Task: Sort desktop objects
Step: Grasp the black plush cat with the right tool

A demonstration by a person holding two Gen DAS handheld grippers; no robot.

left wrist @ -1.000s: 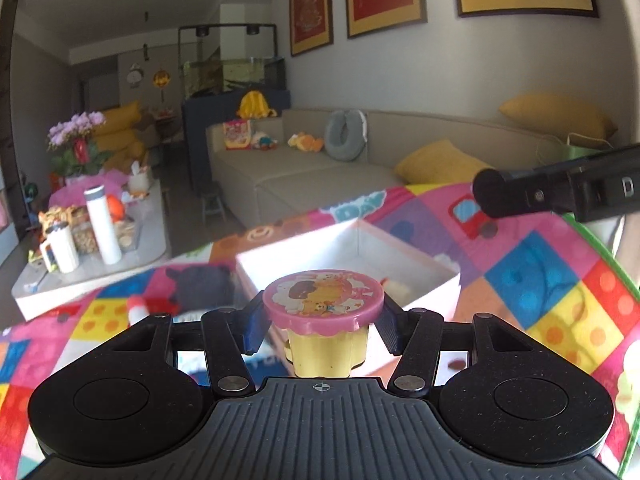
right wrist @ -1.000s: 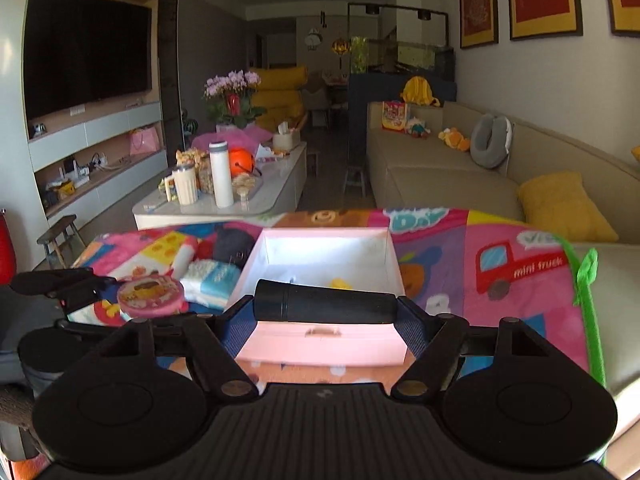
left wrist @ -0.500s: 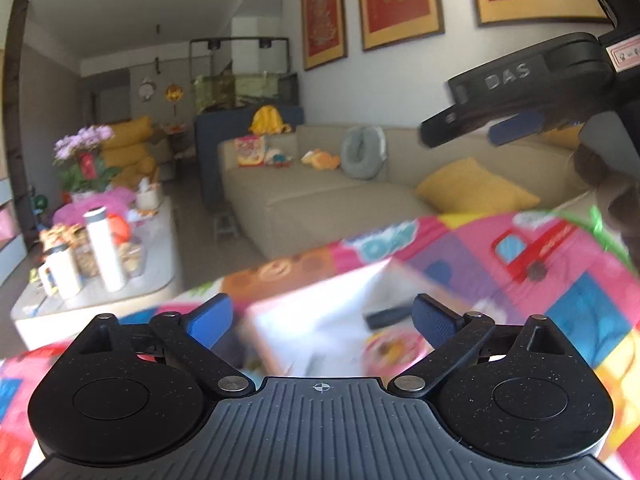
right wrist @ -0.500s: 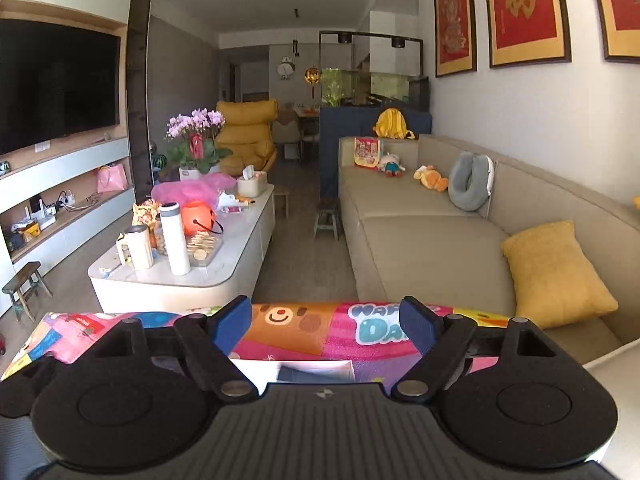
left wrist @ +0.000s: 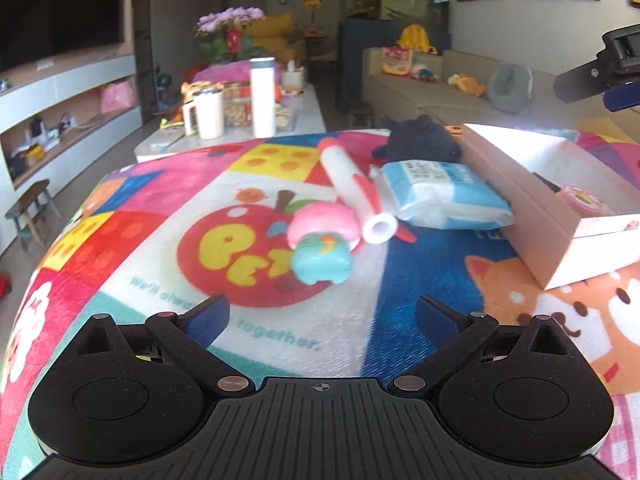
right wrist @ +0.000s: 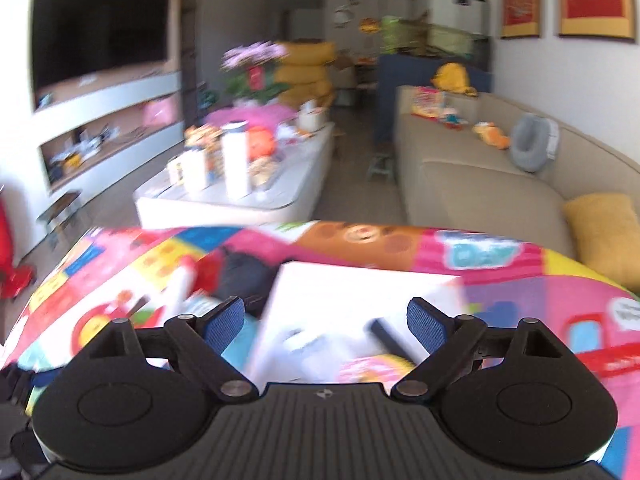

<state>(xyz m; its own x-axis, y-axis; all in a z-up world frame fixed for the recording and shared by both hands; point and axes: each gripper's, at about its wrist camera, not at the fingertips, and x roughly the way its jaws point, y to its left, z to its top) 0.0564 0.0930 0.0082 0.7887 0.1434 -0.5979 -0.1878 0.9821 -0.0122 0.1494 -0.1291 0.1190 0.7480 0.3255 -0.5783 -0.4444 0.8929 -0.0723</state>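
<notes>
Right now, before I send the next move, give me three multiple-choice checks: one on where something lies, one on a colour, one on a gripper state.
1. Where does the tissue pack lie?
A. inside the box
B. on the mat, against the box's left wall
C. on the sofa

2. What colour is the cap of the small toy ahead of the left gripper?
A. pink
B. black
C. green

3. How does the left gripper stand?
A. shut on the toy
B. open, holding nothing
C. shut on the white tube

Answers: 1 B, the pack rests on the mat beside the box. 2 A, a pink cap over a teal body. 3 B, the jaws are spread with only mat between them.
</notes>
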